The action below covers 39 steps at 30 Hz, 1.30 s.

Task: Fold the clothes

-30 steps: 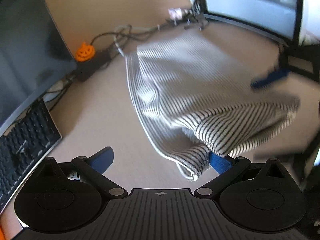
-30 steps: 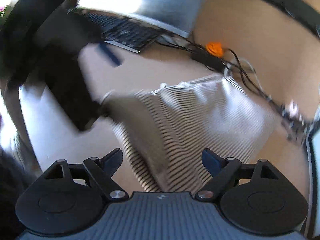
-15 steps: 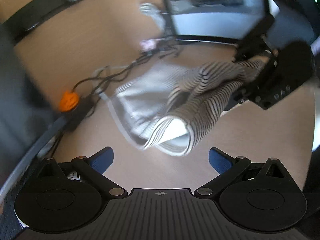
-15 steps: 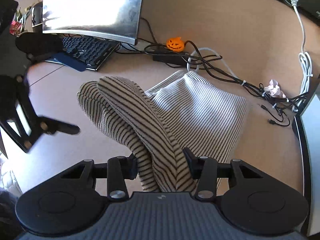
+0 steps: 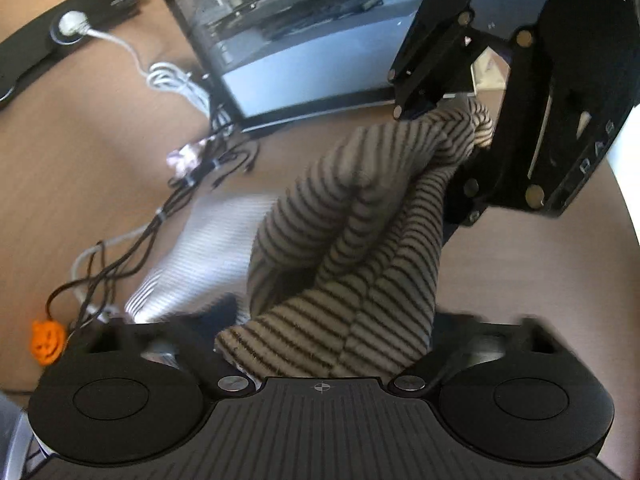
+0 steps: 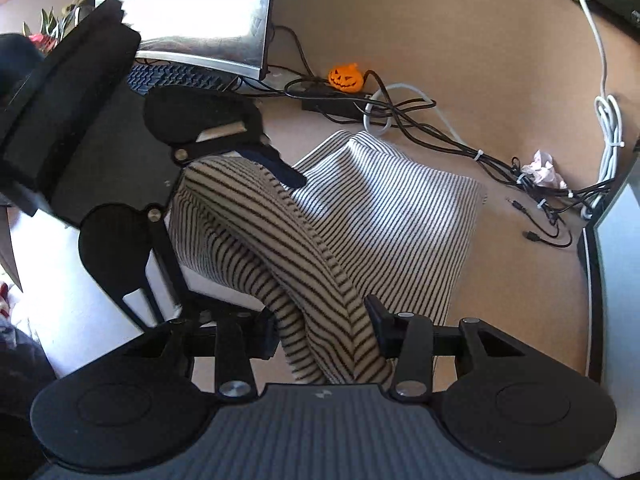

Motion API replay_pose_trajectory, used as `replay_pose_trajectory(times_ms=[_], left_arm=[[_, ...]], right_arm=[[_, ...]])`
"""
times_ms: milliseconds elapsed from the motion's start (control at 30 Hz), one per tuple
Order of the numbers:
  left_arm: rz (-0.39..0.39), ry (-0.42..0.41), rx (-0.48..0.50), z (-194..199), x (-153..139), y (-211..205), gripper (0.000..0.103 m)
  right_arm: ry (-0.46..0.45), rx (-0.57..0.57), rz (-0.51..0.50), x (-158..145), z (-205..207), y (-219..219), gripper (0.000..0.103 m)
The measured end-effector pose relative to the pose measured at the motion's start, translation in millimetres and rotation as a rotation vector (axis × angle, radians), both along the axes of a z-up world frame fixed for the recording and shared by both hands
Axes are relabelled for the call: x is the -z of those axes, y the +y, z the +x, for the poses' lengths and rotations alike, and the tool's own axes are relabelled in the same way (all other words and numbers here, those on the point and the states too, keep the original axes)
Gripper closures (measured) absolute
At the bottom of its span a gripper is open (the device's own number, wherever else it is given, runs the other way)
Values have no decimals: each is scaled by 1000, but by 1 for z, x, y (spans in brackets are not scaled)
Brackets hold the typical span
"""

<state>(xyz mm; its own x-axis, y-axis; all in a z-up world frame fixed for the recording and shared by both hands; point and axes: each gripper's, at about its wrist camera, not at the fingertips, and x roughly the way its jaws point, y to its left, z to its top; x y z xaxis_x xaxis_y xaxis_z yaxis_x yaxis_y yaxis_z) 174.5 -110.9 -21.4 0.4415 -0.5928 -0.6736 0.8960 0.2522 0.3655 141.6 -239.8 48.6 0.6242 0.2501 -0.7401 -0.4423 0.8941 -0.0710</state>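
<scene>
A black-and-white striped garment (image 6: 384, 216) lies partly on the tan desk; one end is lifted and stretched between both grippers. My right gripper (image 6: 324, 328) is shut on a bunched fold of it. My left gripper (image 5: 320, 340) has the other end of the striped garment (image 5: 352, 264) between its fingers, which look closed in on the cloth. The right gripper (image 5: 460, 120) shows in the left wrist view at the far end of the cloth. The left gripper (image 6: 256, 160) shows in the right wrist view, above the cloth at the left.
A tangle of cables (image 6: 440, 136) and an orange pumpkin figure (image 6: 346, 77) lie behind the garment. A monitor (image 6: 192, 8) and keyboard (image 6: 176, 76) stand at the left, a PC case (image 5: 304, 32) at the right. A crumpled tissue (image 6: 542, 168) lies among the cables.
The right gripper shut on the garment and lifted it. The left gripper, open a moment ago, has come in and closed on the other end of the raised fold.
</scene>
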Motion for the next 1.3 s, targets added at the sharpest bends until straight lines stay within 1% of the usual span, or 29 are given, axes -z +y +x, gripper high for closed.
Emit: replay_pose_trajectory(times_ms=[67,133,200,267,300,333,367,400,467,533,600,633,700,733,800,867,933,967,1033,1100,1133,1200,1267,1300], left_arm=[[-2,28,16,1,0,-6,43],[-3,48,24,3,1,-10,53],[-19,94,1,8,-1,-12,57],[-55,158,-45,18,-7,-11,59],[-78,189,-73,24,-10,-10,60],[-102,221,-102,30,-13,-9,62],[-125,249,-130,35,-16,-7,62],[-149,275,-156,41,-18,-4,63],[-178,306,-187,48,-23,0,63],[-187,323,-194,51,-24,2,63],[-196,340,-201,54,-25,4,63],[-200,342,-206,53,-26,5,63],[-205,330,-217,44,-27,7,63],[-208,325,-223,40,-28,7,63],[-214,314,-234,31,-29,9,63],[-219,302,-245,22,-30,10,64],[-224,300,-249,11,-33,12,66],[-228,316,-235,4,-35,14,66],[-253,363,-173,-14,-42,21,66],[-300,418,-114,-29,-54,28,66],[-323,446,-85,-36,-61,31,66],[-400,503,-43,-42,-78,42,66],[-470,524,-38,-40,-92,50,66],[-487,517,-57,-35,-94,53,63]], right_arm=[[-6,7,-13,1,-4,-5,61],[-13,17,-27,3,-7,-10,60],[-26,26,-40,5,-10,-15,54],[-59,47,-57,6,-20,-24,33],[-78,60,-69,6,-26,-29,31],[-100,72,-90,8,-31,-33,25],[-128,82,-133,12,-36,-35,21],[-149,95,-173,16,-39,-37,21],[-157,131,-226,29,-41,-43,21],[-172,144,-223,36,-35,-45,21],[-210,139,-221,36,-27,-40,21],[-233,121,-215,33,-23,-35,22],[-258,70,-212,26,-17,-25,35],[-257,42,-215,24,-16,-20,48],[-243,14,-229,23,-16,-13,55],[-230,11,-233,21,-19,-10,64],[-220,28,-214,16,-28,-10,66],[-214,33,-205,12,-35,-11,66],[-204,28,-209,0,-50,-11,67],[-199,8,-228,-16,-69,-12,67],[-200,-5,-236,-29,-78,-13,67],[-208,-33,-251,-55,-95,-16,67],[-235,-75,-271,-82,-99,-17,65],[-246,-99,-286,-90,-95,-16,65]])
